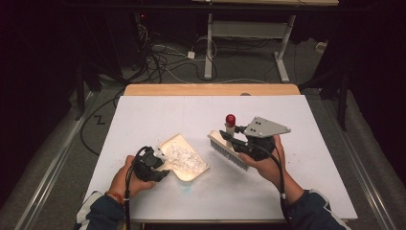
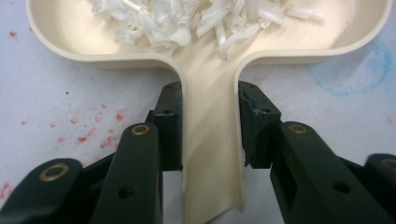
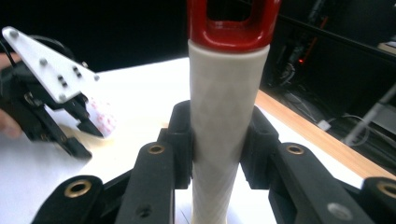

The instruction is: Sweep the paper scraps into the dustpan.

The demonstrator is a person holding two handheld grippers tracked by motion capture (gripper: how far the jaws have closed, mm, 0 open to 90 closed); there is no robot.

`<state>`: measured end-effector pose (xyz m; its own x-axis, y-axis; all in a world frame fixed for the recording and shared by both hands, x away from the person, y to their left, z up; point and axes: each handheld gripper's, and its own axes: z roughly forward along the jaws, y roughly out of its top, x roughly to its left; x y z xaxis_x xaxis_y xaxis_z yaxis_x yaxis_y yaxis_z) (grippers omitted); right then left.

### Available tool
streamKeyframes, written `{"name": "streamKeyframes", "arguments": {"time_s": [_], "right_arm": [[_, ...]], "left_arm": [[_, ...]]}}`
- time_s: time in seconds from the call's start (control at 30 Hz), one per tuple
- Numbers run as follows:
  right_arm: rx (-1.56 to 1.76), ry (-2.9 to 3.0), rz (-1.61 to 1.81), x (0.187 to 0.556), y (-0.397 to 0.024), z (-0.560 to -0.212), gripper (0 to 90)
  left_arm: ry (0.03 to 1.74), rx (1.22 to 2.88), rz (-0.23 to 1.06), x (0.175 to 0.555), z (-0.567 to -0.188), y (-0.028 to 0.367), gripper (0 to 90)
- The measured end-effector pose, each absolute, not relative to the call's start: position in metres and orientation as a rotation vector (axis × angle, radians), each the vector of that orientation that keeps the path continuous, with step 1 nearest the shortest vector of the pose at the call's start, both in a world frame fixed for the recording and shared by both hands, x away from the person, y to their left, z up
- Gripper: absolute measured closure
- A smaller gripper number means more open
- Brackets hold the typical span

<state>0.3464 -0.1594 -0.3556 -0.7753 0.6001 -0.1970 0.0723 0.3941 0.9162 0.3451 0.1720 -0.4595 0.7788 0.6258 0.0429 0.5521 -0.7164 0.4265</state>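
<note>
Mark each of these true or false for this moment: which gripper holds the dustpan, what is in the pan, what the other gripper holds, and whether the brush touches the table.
1. The left gripper is clamped on the handle of the cream dustpan. True.
2. The dustpan is empty. False: white paper shreds lie in its tray.
3. The right gripper grips the brush by its white handle with the red end. True.
4. The brush bristles are pressed flat on the table. False: in the high view the brush is held tilted beside the dustpan; contact with the table cannot be made out.
5. The dustpan lies on the person's right, beyond the brush. False: it lies left of the brush.
</note>
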Motion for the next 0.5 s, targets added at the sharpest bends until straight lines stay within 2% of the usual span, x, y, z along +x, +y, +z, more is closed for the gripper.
{"name": "streamKeyframes", "arguments": {"time_s": [0.3, 0.5], "right_arm": [[0.644, 2.185, 1.264, 0.326, -0.19, -0.365, 69.9], [0.628, 2.23, 1.286, 0.321, -0.18, -0.368, 69.9]], "left_arm": [[0.906, 2.571, 0.257, 0.34, -0.456, 0.178, 63.3], [0.904, 2.587, 0.266, 0.338, -0.456, 0.177, 63.3]]}}
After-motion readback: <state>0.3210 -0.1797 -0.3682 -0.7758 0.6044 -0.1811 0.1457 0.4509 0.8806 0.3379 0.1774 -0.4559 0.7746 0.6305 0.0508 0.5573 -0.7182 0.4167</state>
